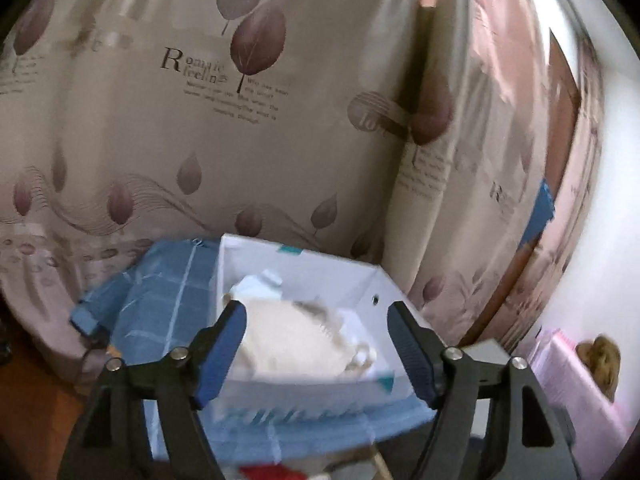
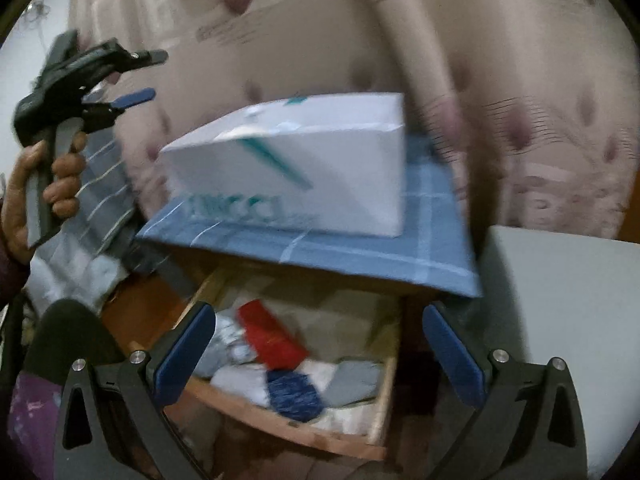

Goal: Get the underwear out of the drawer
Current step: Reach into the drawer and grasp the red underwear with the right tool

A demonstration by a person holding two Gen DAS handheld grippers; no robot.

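I'm in a home bedroom: leaf-printed curtains (image 1: 200,120) hang behind the wooden drawer (image 2: 288,432) full of folded clothes (image 2: 352,380) below me.

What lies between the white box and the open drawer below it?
Only the blue checked cloth, under the white box and overhanging the open drawer; the right wrist view shows it.

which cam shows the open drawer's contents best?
Right wrist. It looks down into the open wooden drawer: a red item, a dark blue piece and grey and white folded clothes. The left wrist looks into the white box instead; only a red scrap shows at its bottom edge.
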